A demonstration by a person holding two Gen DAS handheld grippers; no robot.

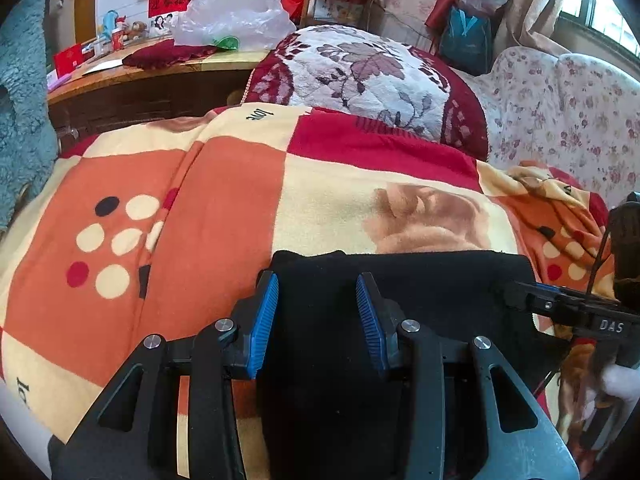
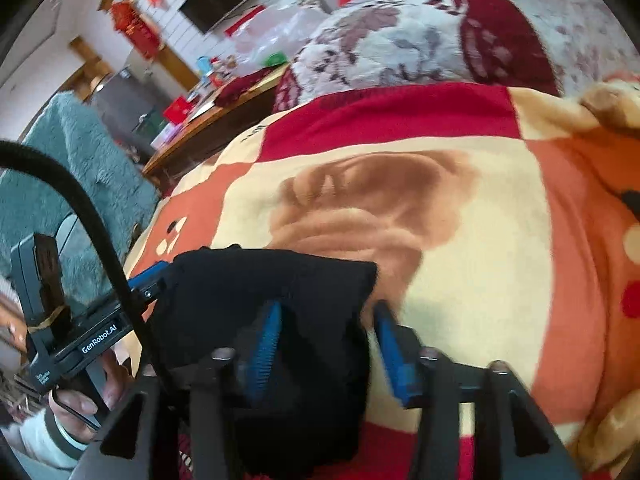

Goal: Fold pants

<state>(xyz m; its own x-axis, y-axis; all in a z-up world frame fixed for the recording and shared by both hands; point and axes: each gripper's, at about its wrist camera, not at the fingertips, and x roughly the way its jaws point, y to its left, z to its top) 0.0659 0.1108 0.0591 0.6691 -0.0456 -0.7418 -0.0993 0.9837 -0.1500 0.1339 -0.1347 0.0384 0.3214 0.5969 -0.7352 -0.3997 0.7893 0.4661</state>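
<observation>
Left gripper [image 1: 317, 312] spread | right gripper [image 2: 326, 340] spread | black pants [image 1: 400, 300] on blanket [image 1: 200, 200]

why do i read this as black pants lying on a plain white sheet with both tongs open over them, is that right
Not quite. The black pants lie on a checked blanket in orange, cream and red with dots, not a plain white sheet; the left wrist view shows it clearly. The rest holds: the left tongs and the right tongs are both open over the pants.

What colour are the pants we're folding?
Plain black pants, no visible pattern, lying on the checked blanket. The left wrist view shows them best.
</observation>
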